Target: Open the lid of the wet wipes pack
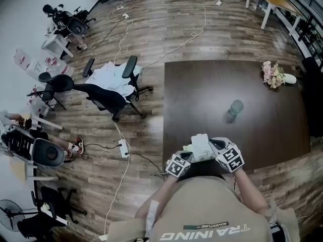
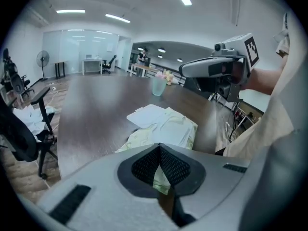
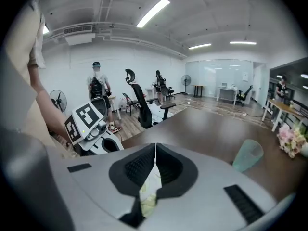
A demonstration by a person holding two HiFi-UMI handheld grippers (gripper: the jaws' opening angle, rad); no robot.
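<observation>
- While the person is at the near edge of the dark table (image 1: pixel 202 84), both bare forearms reach forward, and the two grippers sit side by side.
- The left gripper (image 2: pixel 160 153) tips down at a slant. Its jaws are pressed together and pinch the near edge of the wet wipes pack (image 2: pixel 168 126).
- The pack lies on the table just past that gripper's tips. Its white lid (image 2: pixel 144 114) is flipped open on the far side.
- The right gripper (image 3: pixel 155 150) is to the right of the pack, up off the table. Its jaws are squeezed tight together. A pale bit shows low in the gap, and I cannot tell if it is pinched.
- Far past both tips stands a pale green cup (image 1: pixel 235 107).
</observation>
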